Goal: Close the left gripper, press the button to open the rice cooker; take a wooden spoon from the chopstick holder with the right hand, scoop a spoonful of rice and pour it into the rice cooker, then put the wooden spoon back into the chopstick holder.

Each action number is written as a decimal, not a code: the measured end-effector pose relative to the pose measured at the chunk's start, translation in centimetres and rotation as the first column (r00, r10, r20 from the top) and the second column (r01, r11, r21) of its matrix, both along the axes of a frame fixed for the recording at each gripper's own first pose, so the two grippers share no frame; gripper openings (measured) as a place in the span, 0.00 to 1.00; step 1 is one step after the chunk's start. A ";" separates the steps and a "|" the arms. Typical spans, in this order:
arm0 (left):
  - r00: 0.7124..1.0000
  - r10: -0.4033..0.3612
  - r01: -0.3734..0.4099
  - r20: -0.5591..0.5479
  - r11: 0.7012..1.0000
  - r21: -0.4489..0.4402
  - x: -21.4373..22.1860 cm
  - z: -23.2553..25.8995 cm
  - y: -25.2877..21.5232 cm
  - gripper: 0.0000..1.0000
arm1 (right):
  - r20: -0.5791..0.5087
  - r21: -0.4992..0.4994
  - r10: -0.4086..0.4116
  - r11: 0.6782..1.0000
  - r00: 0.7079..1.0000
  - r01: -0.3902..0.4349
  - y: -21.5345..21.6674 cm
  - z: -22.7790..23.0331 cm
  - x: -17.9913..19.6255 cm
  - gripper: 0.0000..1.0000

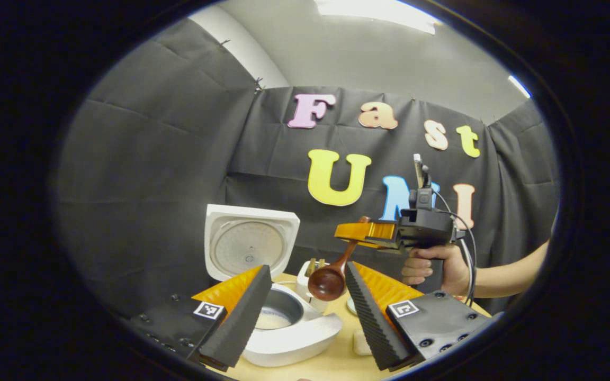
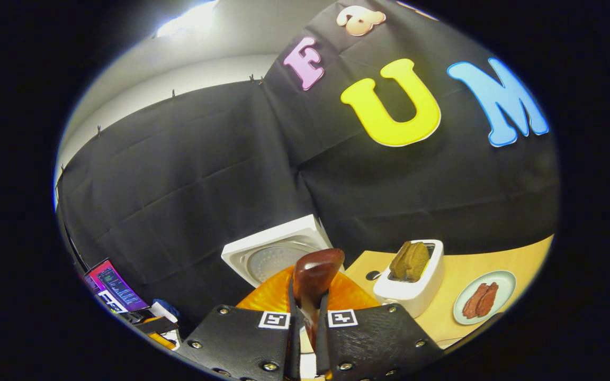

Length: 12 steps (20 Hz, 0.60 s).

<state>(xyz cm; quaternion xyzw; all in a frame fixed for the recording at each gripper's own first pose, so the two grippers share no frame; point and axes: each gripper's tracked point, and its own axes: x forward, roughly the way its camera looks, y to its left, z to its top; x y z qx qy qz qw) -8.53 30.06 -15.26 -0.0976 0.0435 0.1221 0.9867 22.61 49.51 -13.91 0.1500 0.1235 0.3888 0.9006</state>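
A staged recording booth, not a real kitchen: black cloth (image 1: 151,174) hangs as walls under a plain ceiling with strip lights (image 1: 374,13). A wooden worktop (image 2: 474,270) carries kitchen props: a rice cooker (image 1: 284,328), toaster (image 2: 413,280) and plate (image 2: 485,296). A lit screen (image 2: 114,286) sits lower left.

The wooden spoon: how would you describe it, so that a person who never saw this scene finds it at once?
Find the white rice cooker with its lid up on the table. Above and beside its pot, the right gripper clamps a wooden spoon by the handle, bowl hanging down. It is the one glossy, dark reddish-brown thing among white appliances.
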 end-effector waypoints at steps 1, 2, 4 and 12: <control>1.000 -0.012 0.012 -0.001 1.000 -0.004 0.6 0.0 -0.5 0.96 | 0.002 0.007 -0.012 1.000 1.000 0.012 -0.5 0.2 -0.1 0.12; 1.000 -0.025 0.025 0.001 1.000 -0.008 1.1 -0.2 -1.1 0.99 | 0.001 0.016 -0.025 1.000 1.000 0.025 -0.9 0.7 -0.3 0.12; 0.999 -0.044 0.044 0.007 0.999 -0.016 2.0 0.0 -2.1 0.98 | -0.010 0.044 -0.051 0.998 0.999 0.051 -2.1 1.3 -0.5 0.12; 0.989 -0.148 0.148 -0.009 0.989 -0.017 5.6 -0.3 -6.7 0.97 | -0.008 0.066 -0.220 0.973 0.975 0.220 -13.0 2.6 -2.7 0.12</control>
